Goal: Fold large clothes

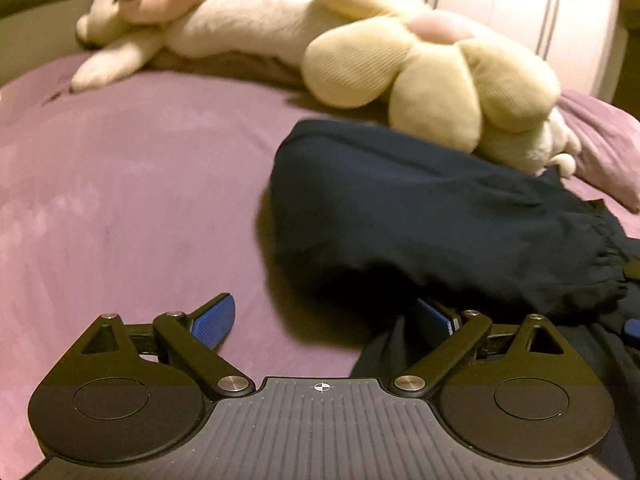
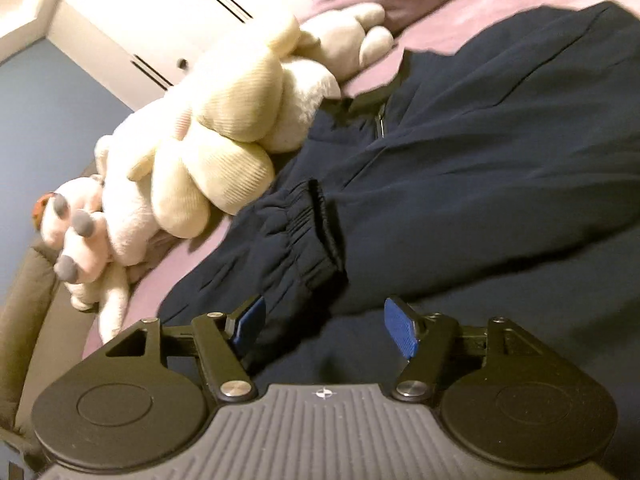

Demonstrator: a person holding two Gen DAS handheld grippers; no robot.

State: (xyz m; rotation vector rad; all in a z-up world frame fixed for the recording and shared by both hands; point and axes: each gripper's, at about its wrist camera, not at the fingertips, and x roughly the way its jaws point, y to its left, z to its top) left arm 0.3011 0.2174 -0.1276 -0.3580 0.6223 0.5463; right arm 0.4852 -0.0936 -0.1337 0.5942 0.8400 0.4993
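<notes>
A dark navy jacket (image 1: 432, 216) lies on the purple bed sheet (image 1: 120, 184). In the left wrist view a folded sleeve with an elastic cuff (image 1: 604, 256) lies across the right half. My left gripper (image 1: 326, 316) is open and empty; its right finger sits under the edge of the cloth. In the right wrist view the jacket (image 2: 500, 160) fills the right side, with its zipper (image 2: 380, 122) and the sleeve cuff (image 2: 320, 228) lying on top. My right gripper (image 2: 324, 326) is open just above the jacket, right below the cuff.
A cream flower-shaped plush (image 1: 432, 76) and a white plush animal (image 1: 224, 20) lie along the far side of the bed, touching the jacket's far edge. They also show in the right wrist view (image 2: 208, 148). A white wardrobe (image 2: 132, 12) stands behind. A purple pillow (image 1: 600, 148) lies at right.
</notes>
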